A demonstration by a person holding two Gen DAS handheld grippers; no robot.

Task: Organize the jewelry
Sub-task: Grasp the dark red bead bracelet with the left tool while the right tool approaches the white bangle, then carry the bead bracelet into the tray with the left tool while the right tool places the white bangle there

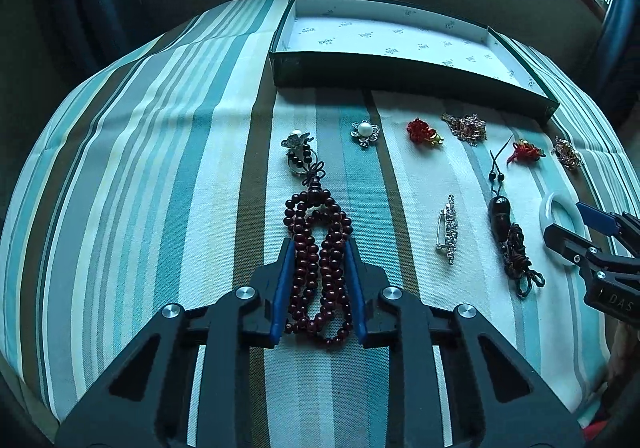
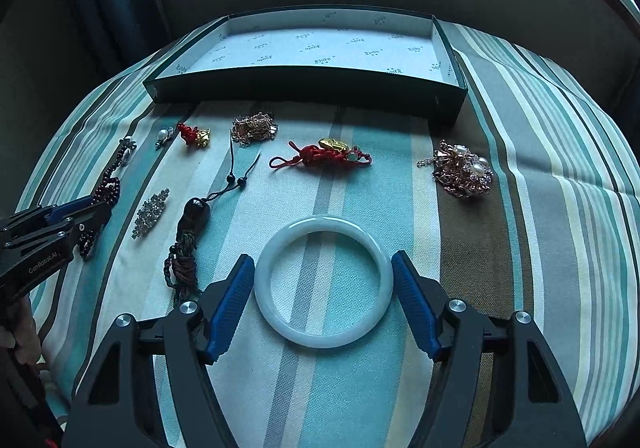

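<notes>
A dark red bead necklace (image 1: pixel 318 256) lies on the striped cloth, and my left gripper (image 1: pixel 319 244) has its blue pads closed in against both sides of it. A white jade bangle (image 2: pixel 323 281) lies flat between the fingers of my right gripper (image 2: pixel 323 260), which is open around it; the left pad touches the rim and the right pad sits just off it. A dark green shallow box (image 2: pixel 308 85) with a white printed lining stands at the far side, and also shows in the left wrist view (image 1: pixel 400 73).
Other pieces lie on the cloth: a pearl flower brooch (image 1: pixel 365 132), a red knot charm (image 1: pixel 423 131), a rhinestone pin (image 1: pixel 449 230), a dark pendant on cord (image 2: pixel 191 232), a red cord with gold charm (image 2: pixel 324 155), a rose-gold chain heap (image 2: pixel 460 169).
</notes>
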